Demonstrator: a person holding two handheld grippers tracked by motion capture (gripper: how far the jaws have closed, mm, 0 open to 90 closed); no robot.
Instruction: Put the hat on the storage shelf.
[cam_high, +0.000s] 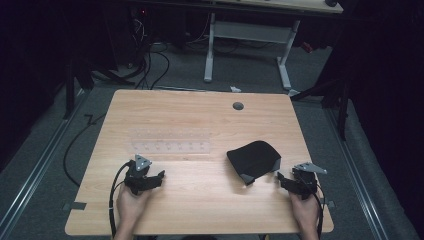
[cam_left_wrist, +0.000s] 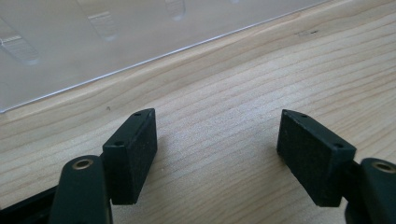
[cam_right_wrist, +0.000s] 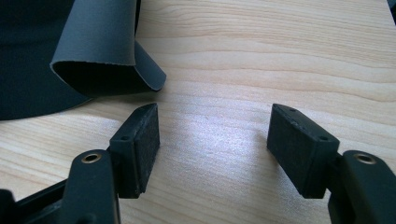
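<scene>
— Where was the folded black cloth (cam_high: 252, 159) found?

— It was laid flat on the table (cam_high: 200, 200), toward the right edge and nearer the front edge, with one flap curled over at its near corner.

— And the right gripper (cam_high: 291, 181)?

— It was held just beside that curled flap, jaws spread wide, nothing between them.

— The left gripper (cam_high: 148, 176)?

— It was kept near the front-left corner, jaws likewise wide and empty, just in front of a clear plastic rack (cam_high: 171, 140) near the table's middle.
</scene>
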